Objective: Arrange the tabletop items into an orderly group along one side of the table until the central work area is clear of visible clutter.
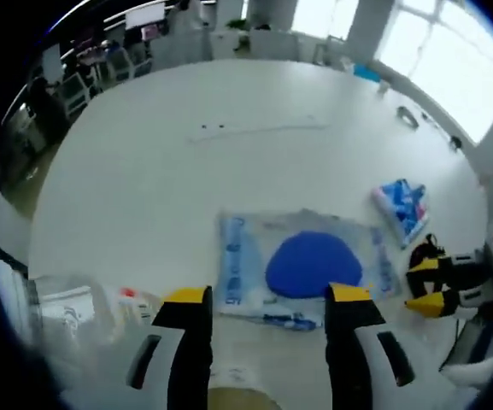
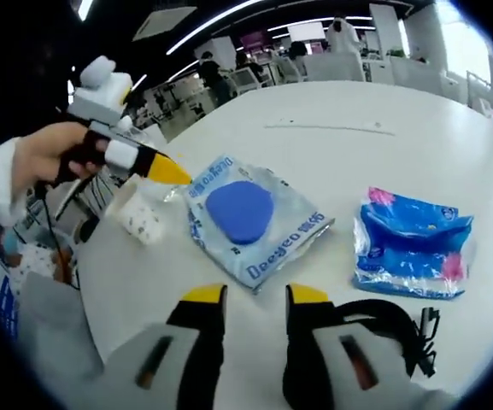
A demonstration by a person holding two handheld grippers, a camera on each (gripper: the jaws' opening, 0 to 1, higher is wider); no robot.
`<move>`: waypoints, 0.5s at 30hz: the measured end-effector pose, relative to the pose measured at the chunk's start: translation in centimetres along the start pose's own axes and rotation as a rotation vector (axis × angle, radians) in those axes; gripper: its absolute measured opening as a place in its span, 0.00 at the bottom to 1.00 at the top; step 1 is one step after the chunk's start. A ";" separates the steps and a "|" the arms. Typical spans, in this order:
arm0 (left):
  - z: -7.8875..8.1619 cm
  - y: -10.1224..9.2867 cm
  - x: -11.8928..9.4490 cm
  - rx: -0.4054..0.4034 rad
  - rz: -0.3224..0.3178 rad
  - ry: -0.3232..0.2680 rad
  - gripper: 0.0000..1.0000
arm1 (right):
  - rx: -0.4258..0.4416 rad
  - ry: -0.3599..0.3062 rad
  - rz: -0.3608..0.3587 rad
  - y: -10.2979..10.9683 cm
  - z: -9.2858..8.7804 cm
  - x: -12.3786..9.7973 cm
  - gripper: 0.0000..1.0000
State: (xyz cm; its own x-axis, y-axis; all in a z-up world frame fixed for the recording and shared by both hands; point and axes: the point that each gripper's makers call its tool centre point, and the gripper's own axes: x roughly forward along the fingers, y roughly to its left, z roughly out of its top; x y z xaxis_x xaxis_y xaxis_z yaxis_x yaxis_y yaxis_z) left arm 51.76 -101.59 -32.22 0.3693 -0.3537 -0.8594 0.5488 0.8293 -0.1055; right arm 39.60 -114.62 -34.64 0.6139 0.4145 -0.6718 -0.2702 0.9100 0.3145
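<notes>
A clear printed bag with a round blue pad [image 1: 312, 265] [image 2: 242, 211] lies flat on the white table [image 1: 229, 162] [image 2: 357, 162]. My left gripper [image 1: 267, 295] stands open just short of the bag's near edge, nothing between its jaws. In the right gripper view, a hand holds the left gripper [image 2: 171, 173] with its yellow tips at the bag's far left corner. A blue and pink crinkled packet [image 1: 404, 207] [image 2: 413, 243] lies to the right of the bag. My right gripper [image 2: 255, 295] [image 1: 430, 286] is open, apart from the bag's near edge.
A black strap or cable bundle [image 2: 396, 323] [image 1: 424, 249] lies beside the right gripper. A small white dotted pouch [image 2: 143, 219] and a loose clear plastic bag [image 1: 84, 299] sit at the table's edge. Chairs and desks [image 1: 84, 77] stand beyond the table.
</notes>
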 end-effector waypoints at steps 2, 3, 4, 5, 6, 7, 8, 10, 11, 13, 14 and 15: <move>0.1 0.4 0.6 -0.040 0.017 0.010 0.38 | 0.003 0.008 0.002 0.0 -0.2 0.3 0.25; 0.3 0.4 0.8 -0.050 0.008 0.006 0.39 | 0.005 0.012 0.003 0.0 -0.3 0.5 0.24; 0.3 0.5 0.9 -0.056 0.008 0.004 0.40 | 0.007 0.017 0.002 0.0 -0.4 0.6 0.24; 0.0 0.6 1.1 -0.059 0.012 0.021 0.41 | 0.013 0.019 -0.001 -0.2 -0.5 0.8 0.24; -0.4 0.7 1.2 -0.058 0.017 0.049 0.43 | 0.018 0.019 -0.001 -0.3 -0.5 0.9 0.24; -1.3 0.7 1.3 -0.052 0.015 0.098 0.43 | 0.029 0.013 0.000 -0.3 -0.4 0.9 0.24; -1.7 0.8 1.4 -0.056 0.016 0.116 0.43 | 0.035 0.009 0.001 -0.3 -0.3 1.0 0.23; -1.7 0.8 1.6 -0.062 0.017 0.110 0.41 | 0.043 0.004 0.004 -0.3 -0.2 1.1 0.23; -1.9 0.8 1.6 -0.066 0.020 0.113 0.40 | 0.043 0.003 0.003 -0.3 -0.2 1.2 0.23; -2.2 1.0 1.6 -0.065 0.036 0.126 0.38 | 0.047 0.006 0.005 -0.3 -0.3 1.4 0.22; -2.4 1.3 1.7 -0.056 0.050 0.138 0.38 | 0.049 0.007 0.006 -0.3 -0.4 1.5 0.22; -2.5 1.4 1.8 -0.051 0.057 0.143 0.38 | 0.052 0.008 0.009 -0.1 -0.4 1.7 0.22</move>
State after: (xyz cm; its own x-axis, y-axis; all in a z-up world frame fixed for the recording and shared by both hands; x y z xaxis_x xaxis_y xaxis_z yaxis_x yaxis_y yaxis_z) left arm 51.32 -100.01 -35.17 0.2867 -0.2432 -0.9266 0.4895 0.8686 -0.0765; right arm 40.38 -114.04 -36.10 0.6059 0.4232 -0.6736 -0.2365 0.9043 0.3553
